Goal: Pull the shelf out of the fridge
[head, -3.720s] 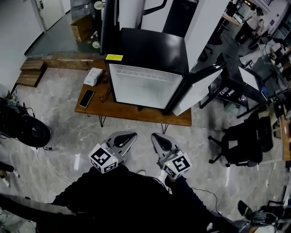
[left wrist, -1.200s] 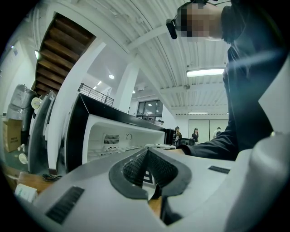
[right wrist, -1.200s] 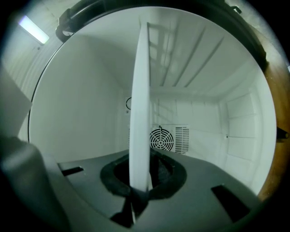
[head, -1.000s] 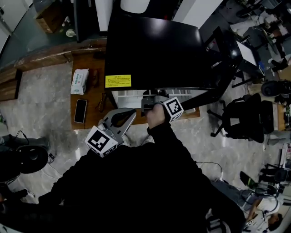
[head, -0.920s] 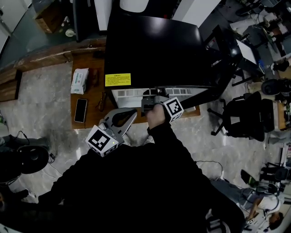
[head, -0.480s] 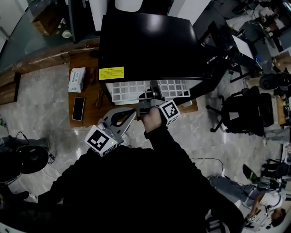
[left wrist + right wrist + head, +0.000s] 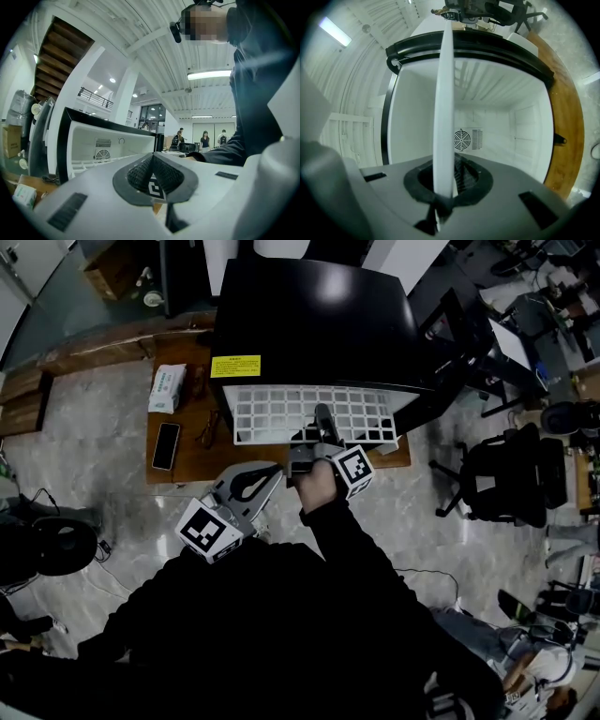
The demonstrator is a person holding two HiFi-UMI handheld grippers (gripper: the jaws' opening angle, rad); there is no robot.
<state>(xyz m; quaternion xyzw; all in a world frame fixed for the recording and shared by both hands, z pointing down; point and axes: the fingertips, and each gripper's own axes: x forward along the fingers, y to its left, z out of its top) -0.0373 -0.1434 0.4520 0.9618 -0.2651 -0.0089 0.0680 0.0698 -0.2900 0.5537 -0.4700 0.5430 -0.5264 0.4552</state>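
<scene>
A black fridge [image 7: 319, 324] is seen from above, set on a low wooden surface [image 7: 183, 465]. A white grid shelf [image 7: 272, 413] is drawn part of the way out of the fridge's front opening and lies over the surface. Its front edge is pinched by the right tool [image 7: 322, 432]. In the right gripper view the shelf [image 7: 443, 93] is shown edge-on as a white strip, with the jaws pressed onto it and the white fridge interior and a round fan grille [image 7: 461, 139] behind. The left tool [image 7: 277, 469] is held near the right one, short of the shelf. Its jaws are pressed together with nothing between them [image 7: 153, 174]. A tissue pack [image 7: 168, 388] and a phone [image 7: 166, 445] are laid on the surface to the left. A yellow label [image 7: 235, 366] is stuck on the fridge top.
</scene>
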